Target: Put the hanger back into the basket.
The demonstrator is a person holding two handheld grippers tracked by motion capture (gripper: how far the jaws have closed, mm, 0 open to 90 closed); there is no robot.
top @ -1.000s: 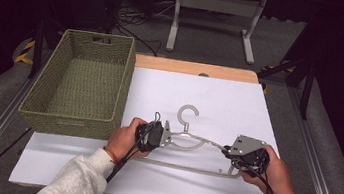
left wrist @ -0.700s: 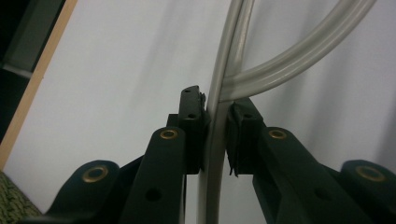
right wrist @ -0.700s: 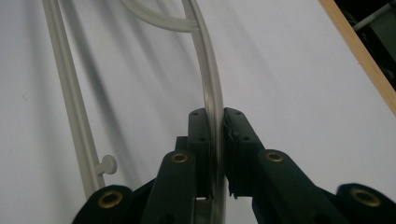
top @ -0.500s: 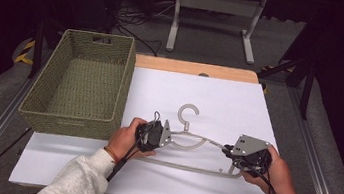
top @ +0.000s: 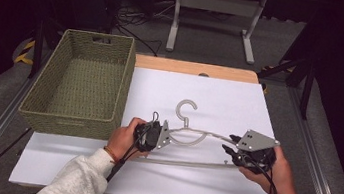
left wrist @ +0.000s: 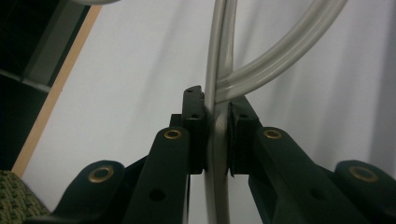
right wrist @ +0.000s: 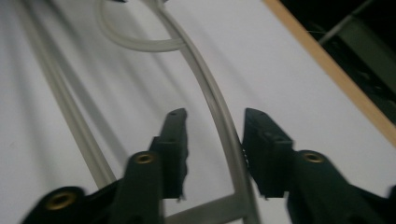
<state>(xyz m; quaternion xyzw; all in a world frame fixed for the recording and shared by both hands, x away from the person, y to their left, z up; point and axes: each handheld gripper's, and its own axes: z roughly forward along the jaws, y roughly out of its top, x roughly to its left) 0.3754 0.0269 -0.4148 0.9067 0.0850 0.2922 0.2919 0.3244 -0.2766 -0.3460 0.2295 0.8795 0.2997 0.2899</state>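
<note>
Pinched tight between the jaws of the left gripper [left wrist: 215, 140]: the thin grey bar of the hanger [left wrist: 275, 60], at the middle of the left gripper view. Jaws of the right gripper [right wrist: 212, 154] wide apart, one on each side of the hanger's curved arm [right wrist: 210, 100], not squeezing it. Cannot tell if a jaw brushes the bar. A bit blurry in that view.

Seen from the high view: hanger [top: 191, 130] flat on the white sheet [top: 220, 98], low and middle in the frame, hook pointing to the top. Left gripper [top: 152, 136] at the hanger's left end, right gripper [top: 233, 153] at its right end. Jaw tips hard to make out from up here, small and dark.

Left hand [top: 127, 136] wrapped round its gripper, wrist bent in toward the middle. Right hand [top: 278, 174] cupped under its gripper, grey plate on top. Both sleeves cut off at the bottom edge.

Green basket [top: 43, 103] at the left, part on the sheet, near the left hand.
</note>
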